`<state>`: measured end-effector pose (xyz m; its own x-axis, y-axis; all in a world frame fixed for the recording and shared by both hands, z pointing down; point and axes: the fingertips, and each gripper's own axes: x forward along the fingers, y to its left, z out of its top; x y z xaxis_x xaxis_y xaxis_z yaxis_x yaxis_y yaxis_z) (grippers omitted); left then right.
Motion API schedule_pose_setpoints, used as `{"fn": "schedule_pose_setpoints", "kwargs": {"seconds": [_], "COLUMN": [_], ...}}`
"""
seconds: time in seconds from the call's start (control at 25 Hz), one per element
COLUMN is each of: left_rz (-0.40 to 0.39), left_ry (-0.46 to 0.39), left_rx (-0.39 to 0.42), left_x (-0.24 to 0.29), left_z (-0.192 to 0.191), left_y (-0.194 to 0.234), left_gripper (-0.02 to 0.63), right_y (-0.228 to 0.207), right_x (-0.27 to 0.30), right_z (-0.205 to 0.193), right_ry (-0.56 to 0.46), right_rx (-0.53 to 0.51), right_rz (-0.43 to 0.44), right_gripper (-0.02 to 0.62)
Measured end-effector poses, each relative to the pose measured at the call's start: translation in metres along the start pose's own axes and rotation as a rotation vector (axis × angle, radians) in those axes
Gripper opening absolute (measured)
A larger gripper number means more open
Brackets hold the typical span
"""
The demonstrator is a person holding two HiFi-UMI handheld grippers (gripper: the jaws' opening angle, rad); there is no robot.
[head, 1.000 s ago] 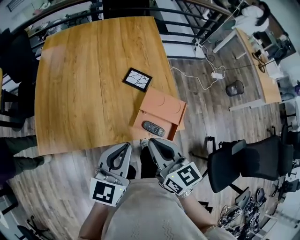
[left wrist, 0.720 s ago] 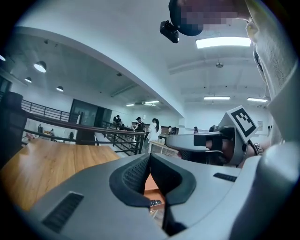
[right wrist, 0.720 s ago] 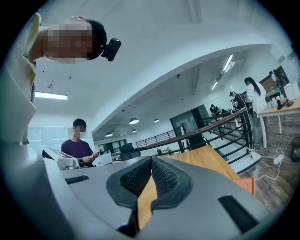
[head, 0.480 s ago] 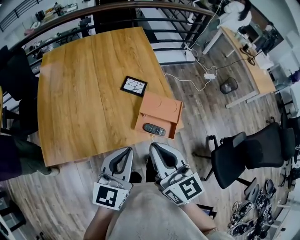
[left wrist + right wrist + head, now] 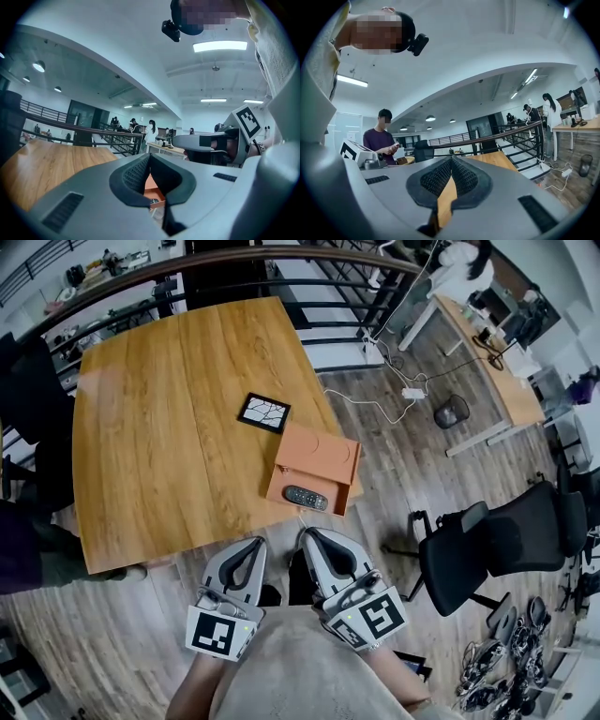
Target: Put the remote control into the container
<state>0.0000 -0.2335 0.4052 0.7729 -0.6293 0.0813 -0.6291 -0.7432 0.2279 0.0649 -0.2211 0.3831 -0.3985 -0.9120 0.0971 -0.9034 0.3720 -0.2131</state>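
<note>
The dark remote control [image 5: 306, 497] lies inside the orange open-topped container [image 5: 319, 451], in its near compartment, close to the near right edge of the wooden table [image 5: 159, 427]. Both grippers are held near my body, short of the table edge and apart from the container. My left gripper [image 5: 255, 542] is shut and empty. My right gripper [image 5: 307, 534] is shut and empty too. In the left gripper view the left gripper [image 5: 149, 155] has its pads together at the tip, with the container [image 5: 153, 191] showing through the gap below them. The right gripper [image 5: 451, 158] points over the table [image 5: 446, 197].
A black framed tile [image 5: 263, 412] lies on the table beyond the container. A black office chair [image 5: 487, 549] stands to the right on the wood floor. A railing [image 5: 281, 259] runs behind the table, cables [image 5: 375, 404] trail on the floor, and a person [image 5: 383, 140] stands at the left.
The head view has drawn back slightly, so the table and container sit a little farther up the picture. Both grippers stay shut near my body.
</note>
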Motion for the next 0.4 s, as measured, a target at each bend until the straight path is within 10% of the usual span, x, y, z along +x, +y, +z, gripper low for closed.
{"fn": "schedule_pose_setpoints", "kwargs": {"seconds": [0.4], "left_rz": [0.025], "left_ry": [0.038], "left_rx": [0.060], "left_x": [-0.013], "left_z": [-0.010], "left_y": [0.018], "left_gripper": [0.012], "right_y": [-0.008], "right_x": [0.004], "right_z": [-0.015], "right_ry": [0.035], "right_rx": [-0.040], "right_rz": [-0.020], "right_gripper": [0.018]}}
